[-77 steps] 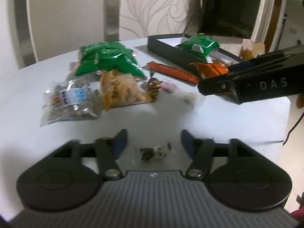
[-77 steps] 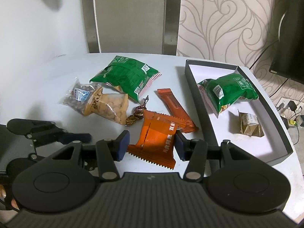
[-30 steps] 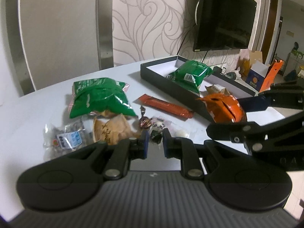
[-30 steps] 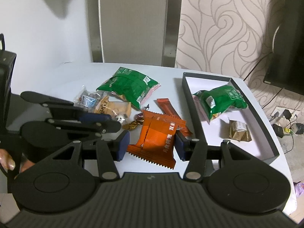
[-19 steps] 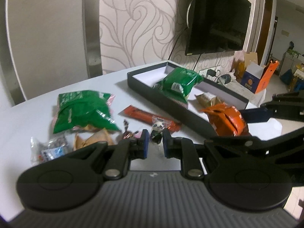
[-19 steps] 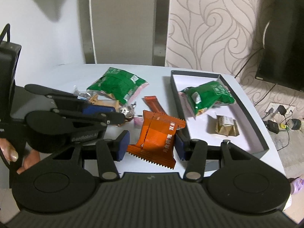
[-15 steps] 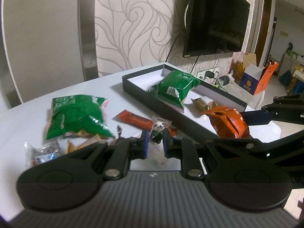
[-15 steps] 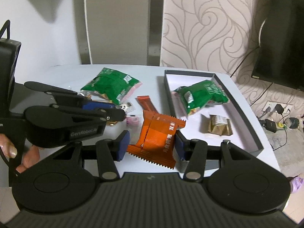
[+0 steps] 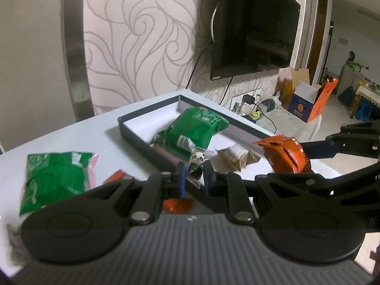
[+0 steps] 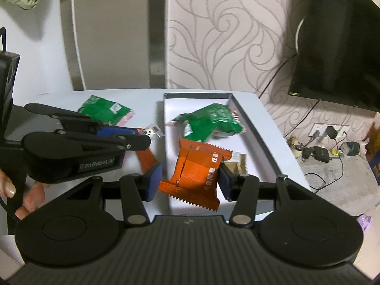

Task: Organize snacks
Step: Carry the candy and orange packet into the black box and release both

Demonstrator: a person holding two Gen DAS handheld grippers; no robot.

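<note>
Already in the dark tray (image 10: 249, 128) at the table's (image 10: 142, 99) right edge: green bag (image 10: 211, 123), tan packet (image 9: 237, 159). Left gripper (image 9: 192, 177) clamped on panda candy (image 9: 196, 160), right gripper (image 10: 190, 178) gripping orange packet (image 10: 199, 173), both near the tray. Left on the table: another green bag (image 10: 104, 109), orange bar (image 10: 146, 158).

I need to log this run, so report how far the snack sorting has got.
Done: a green bag and a small tan packet lie in the grey tray. In hand: the left gripper holds a panda candy, the right gripper an orange packet, both at the tray. Left: the other green bag and an orange bar on the table.
</note>
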